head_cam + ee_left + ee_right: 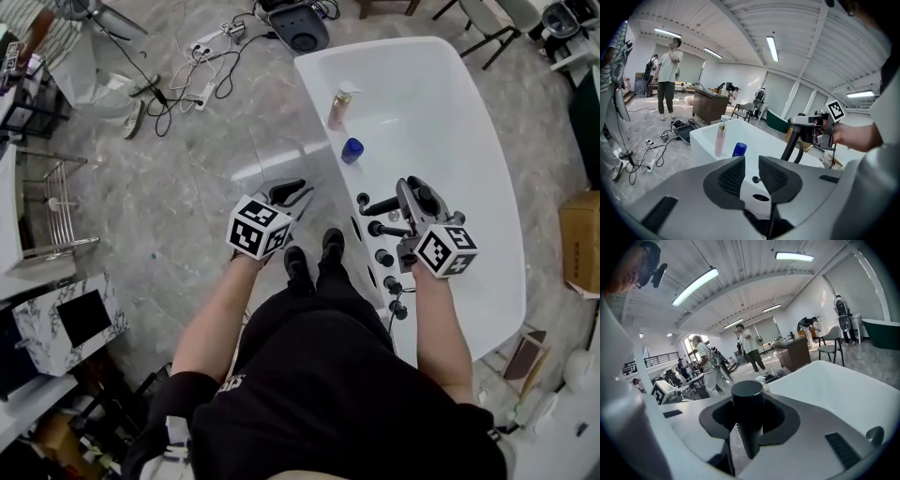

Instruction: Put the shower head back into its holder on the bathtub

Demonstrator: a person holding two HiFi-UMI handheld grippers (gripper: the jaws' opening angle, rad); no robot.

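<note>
The black shower head (pixel 382 205) sits in my right gripper (pixel 407 199), just above the near rim of the white bathtub (pixel 487 159). In the right gripper view the jaws are shut on its round black handle (pixel 746 399). From the left gripper view the head (pixel 794 138) hangs over the tub, its hose curling below. A row of black fittings (pixel 383 256) lines the rim under it; I cannot tell which is the holder. My left gripper (pixel 294 192) hovers left of the tub over the floor. Its jaws (pixel 751 173) stand a narrow gap apart with nothing between them.
A pink bottle (pixel 339 108) and a blue cap-shaped container (pixel 352 150) stand on the tub's left rim. Cables and a power strip (pixel 202 70) lie on the floor at the back left. A cardboard box (pixel 581 239) is right of the tub. People stand farther off (pixel 668 77).
</note>
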